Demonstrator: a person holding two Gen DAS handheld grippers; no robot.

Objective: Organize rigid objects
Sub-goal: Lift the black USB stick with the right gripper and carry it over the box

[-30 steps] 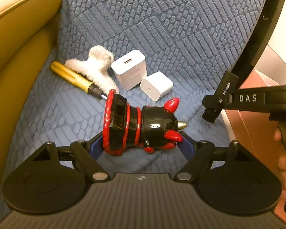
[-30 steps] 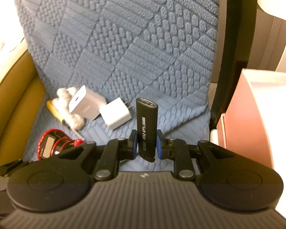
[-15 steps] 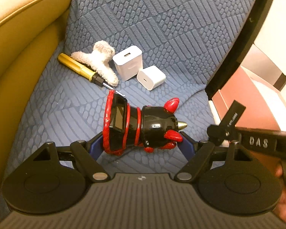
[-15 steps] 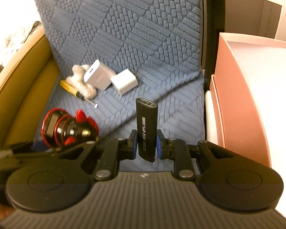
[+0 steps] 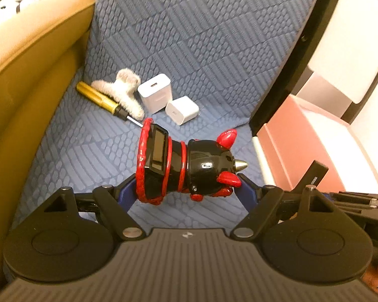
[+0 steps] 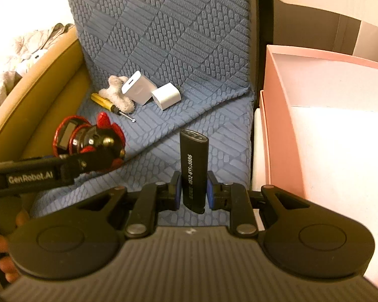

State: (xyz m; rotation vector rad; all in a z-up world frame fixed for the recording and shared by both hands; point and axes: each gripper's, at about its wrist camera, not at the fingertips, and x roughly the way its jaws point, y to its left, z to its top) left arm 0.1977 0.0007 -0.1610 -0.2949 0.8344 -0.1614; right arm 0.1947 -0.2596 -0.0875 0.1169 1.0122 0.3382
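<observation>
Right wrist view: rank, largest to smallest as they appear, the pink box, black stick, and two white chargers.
1. Pink cardboard box
2. Black printed stick, enlarged by nearness
3. Two white cube chargers: alike, unranked

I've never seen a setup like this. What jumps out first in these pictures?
The glossy red-and-black horned toy, clamped sideways in the left gripper above the blue quilted seat. Next, the slim black stick with white digits, held upright in the right gripper beside a pink box. Farther back on the seat lie two white chargers, a fluffy clip and a yellow screwdriver.
</observation>
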